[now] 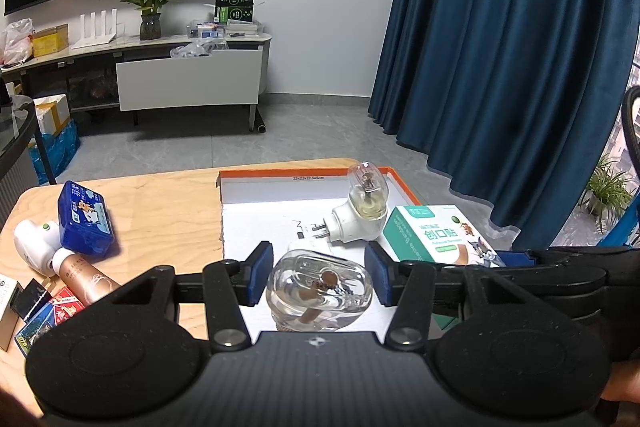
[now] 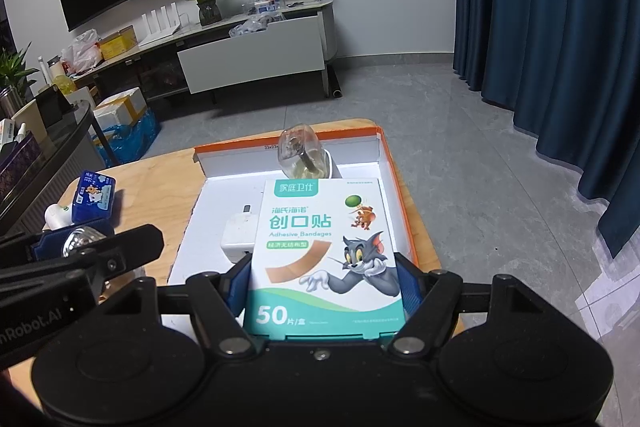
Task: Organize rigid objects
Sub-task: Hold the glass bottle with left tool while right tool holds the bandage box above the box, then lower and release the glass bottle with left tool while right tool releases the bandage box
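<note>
Fingers of the left gripper (image 1: pixel 319 277) stand on either side of a clear bottle (image 1: pixel 320 291) of liquid with a brown wick inside. In the left wrist view the bottle sits between the blue pads (image 1: pixel 262 273), pressed from both sides and held above a shallow white tray (image 1: pixel 256 219) with an orange rim, which lies on the wooden surface (image 1: pixel 168 211). Farther in the tray lies a white plug-in vaporizer (image 1: pixel 354 211) with its own clear bottle fitted and its two prongs pointing left. Just right of it shows the bandage box (image 1: pixel 436 235), teal and white. Left of the tray on the wood are a blue tin (image 1: pixel 86 219), a white device with a green button (image 1: pixel 34 243), a brown tube with a white cap (image 1: pixel 82 273), and a few small boxes at the near edge.

From the right wrist view, the right gripper (image 2: pixel 323 287) has its fingers clamped on the two long sides of the bandage box (image 2: pixel 324 251), which is held face up over the tray (image 2: pixel 384 171). A white adapter block (image 2: pixel 239 231) lies in the tray just beside the box's left edge, and the vaporizer (image 2: pixel 304 155) stands beyond the box's far end. The left gripper (image 2: pixel 86 247) enters from the left, with its bottle (image 2: pixel 78 241) glinting between the pads. The blue tin (image 2: pixel 94 197) rests on the surface (image 2: pixel 160 187) behind it.
</note>
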